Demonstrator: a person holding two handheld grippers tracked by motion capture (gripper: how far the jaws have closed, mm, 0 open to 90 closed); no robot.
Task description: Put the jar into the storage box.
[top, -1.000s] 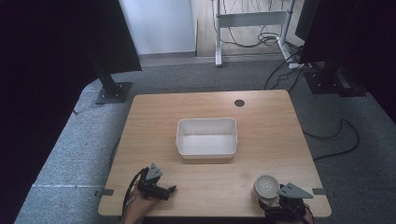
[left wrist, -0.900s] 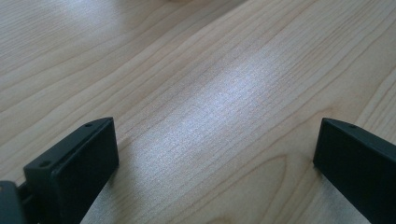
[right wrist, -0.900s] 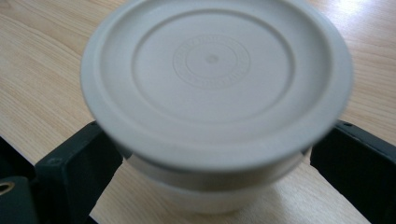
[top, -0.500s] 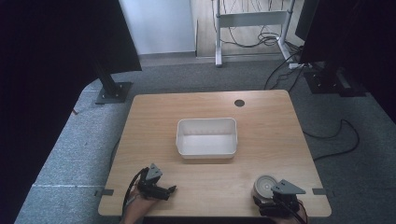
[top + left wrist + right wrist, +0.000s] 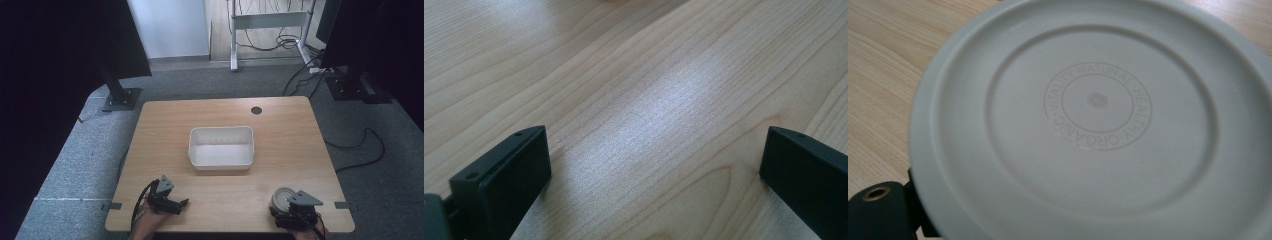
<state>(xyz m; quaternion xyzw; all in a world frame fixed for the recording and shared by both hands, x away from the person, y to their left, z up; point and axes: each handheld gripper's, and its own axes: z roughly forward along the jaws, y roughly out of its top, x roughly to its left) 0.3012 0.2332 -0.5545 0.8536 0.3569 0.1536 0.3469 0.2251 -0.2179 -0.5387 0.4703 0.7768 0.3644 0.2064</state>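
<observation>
Table (image 5: 280, 125): light wood top, seen from the high view; round hole near far edge.
Bin (image 5: 221, 147): white rectangular tub, mid-table, upright; nothing seen inside.
Left gripper (image 5: 176, 204): near-left part of table, held by a hand coming in from bottom edge; grey plate on top. Well apart from bin.
Left gripper fingers (image 5: 504, 175): spread wide in left gripper view, one black finger at each lower corner; bare wood grain btwn them. Nothing gripped. Whether tips touch the wood can't be told.
Right gripper (image 5: 292, 207): near-right corner of table, grey three-cornered plate on top, held from bottom edge.
Container (image 5: 282, 197): round, pale grey/white, lid up; sits on table just in front of and against right gripper in high view. Near front edge, well apart from bin.
Container lid (image 5: 1098, 115): seen v. close in right gripper view; raised ring w/ embossed text "VITALITY NATURAL HEALTHY ORGANIC" round a centre dot.
Right gripper fingers: a bit of black gripper body w/ brass screw hole glimpsed at lower left, beside lid rim. Fingers hidden by container; clenched or released can't be told.
</observation>
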